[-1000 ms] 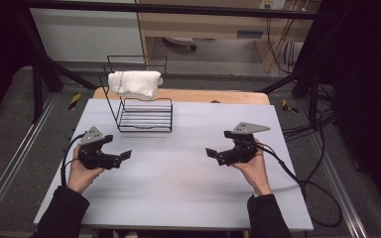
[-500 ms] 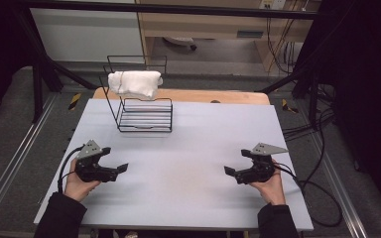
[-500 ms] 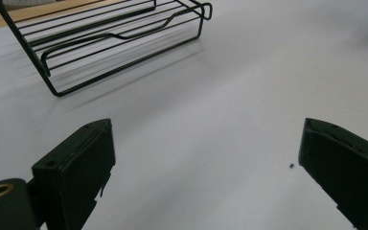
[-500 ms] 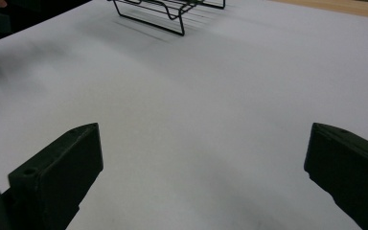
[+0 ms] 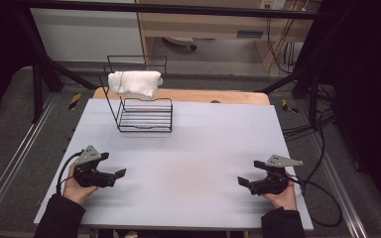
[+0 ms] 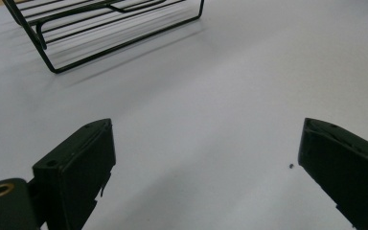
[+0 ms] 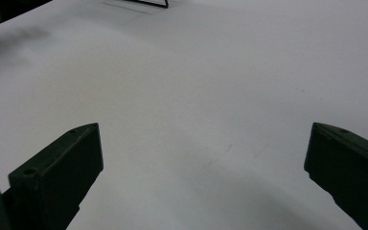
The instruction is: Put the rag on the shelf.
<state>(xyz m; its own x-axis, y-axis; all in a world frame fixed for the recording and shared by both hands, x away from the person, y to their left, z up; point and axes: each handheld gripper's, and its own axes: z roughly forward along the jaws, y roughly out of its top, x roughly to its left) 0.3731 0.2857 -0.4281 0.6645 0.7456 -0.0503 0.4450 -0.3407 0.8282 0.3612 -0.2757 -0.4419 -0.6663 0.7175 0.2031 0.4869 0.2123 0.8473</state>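
Note:
A black wire rack (image 5: pixel 138 111) stands at the far left of the pale table (image 5: pixel 203 144). A white folded cloth (image 5: pixel 134 83) is draped over its top rail. My left gripper (image 5: pixel 119 174) rests low over the table's near left, held by a hand, jaws wide apart and empty. My right gripper (image 5: pixel 242 182) sits at the near right, also open with nothing between its jaws. In the left gripper view the rack's base (image 6: pixel 100 28) lies ahead, beyond the open left gripper (image 6: pixel 206 158). The right gripper view shows bare table between the spread jaws of the right gripper (image 7: pixel 203 158).
A wooden board edge (image 5: pixel 213 95) runs behind the table. Cables (image 5: pixel 322 193) trail off the right side to the floor. Dark frame bars (image 5: pixel 44 59) rise at the back left. A wide bare stretch of table lies between the two grippers.
Both grippers have drawn back toward the near edge of the table and spread farther apart. Rack and cloth have not moved.

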